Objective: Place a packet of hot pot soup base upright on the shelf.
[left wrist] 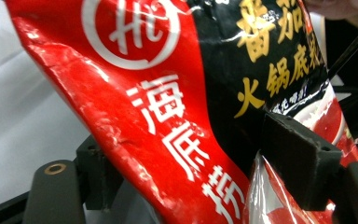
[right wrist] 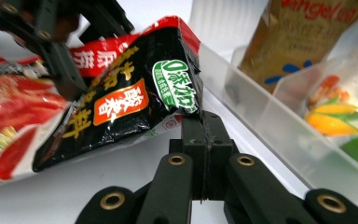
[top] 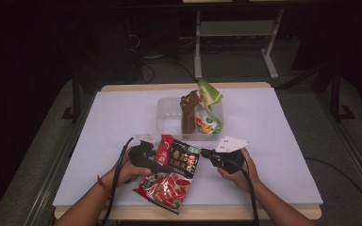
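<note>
A red and black seasoning packet [top: 172,172] is held up slightly over the front of the table between my two grippers. My right gripper [top: 201,152] is shut on its upper right corner; in the right gripper view the jaws [right wrist: 203,121] meet on the packet's edge [right wrist: 135,93]. My left gripper [top: 164,165] reaches in from the left. In the left gripper view its jaws [left wrist: 200,163] stand wide apart with the packet [left wrist: 168,116] passing between them, and one pad [left wrist: 298,158] lies over the packet's face.
A clear plastic container [top: 165,106] stands at the table's middle, just beyond the packet. It holds an upright brown pouch [top: 188,113] and a green vegetable pouch [top: 209,106]. Its near wall [right wrist: 261,126] is close to my right gripper. White table surface lies to both sides.
</note>
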The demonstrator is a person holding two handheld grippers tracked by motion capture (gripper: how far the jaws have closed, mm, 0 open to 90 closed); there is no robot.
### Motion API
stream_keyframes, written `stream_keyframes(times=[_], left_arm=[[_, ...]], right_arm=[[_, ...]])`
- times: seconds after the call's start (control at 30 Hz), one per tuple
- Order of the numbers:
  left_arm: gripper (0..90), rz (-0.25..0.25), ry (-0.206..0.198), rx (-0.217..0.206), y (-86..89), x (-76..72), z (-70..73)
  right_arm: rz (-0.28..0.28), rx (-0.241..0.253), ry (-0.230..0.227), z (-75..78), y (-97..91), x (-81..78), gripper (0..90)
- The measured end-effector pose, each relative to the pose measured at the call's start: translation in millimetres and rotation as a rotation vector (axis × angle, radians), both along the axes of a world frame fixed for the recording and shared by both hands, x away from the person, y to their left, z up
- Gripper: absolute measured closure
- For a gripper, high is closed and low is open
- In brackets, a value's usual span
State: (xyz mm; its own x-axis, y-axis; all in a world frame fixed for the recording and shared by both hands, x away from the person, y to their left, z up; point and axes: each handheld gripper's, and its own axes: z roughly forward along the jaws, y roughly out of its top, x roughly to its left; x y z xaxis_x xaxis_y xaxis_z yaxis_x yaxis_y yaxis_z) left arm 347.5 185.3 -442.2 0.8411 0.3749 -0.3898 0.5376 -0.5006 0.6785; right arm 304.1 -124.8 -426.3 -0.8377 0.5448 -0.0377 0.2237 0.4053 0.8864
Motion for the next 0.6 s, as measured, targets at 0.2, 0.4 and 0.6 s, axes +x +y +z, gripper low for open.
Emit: stream_keyframes(times=[0.2, 0.4, 0.6], left_arm=[[46.1, 0.056, 0.009, -0.091, 11.3, 4.6, 3.8], [50.0, 0.073, -0.02, -0.126, 11.6, 3.2, 7.1], [48.0, 0.074, -0.004, -0.145, 10.9, 5.8, 5.4]], right_arm=[[-0.003, 0.034, 0.0, 2.7, -2.3, 1.8, 89.6], [0.002, 0.051, -0.006, 6.4, -4.8, 1.9, 89.4], [0.006, 0.078, -0.009, 8.3, -5.6, 2.0, 89.4]])
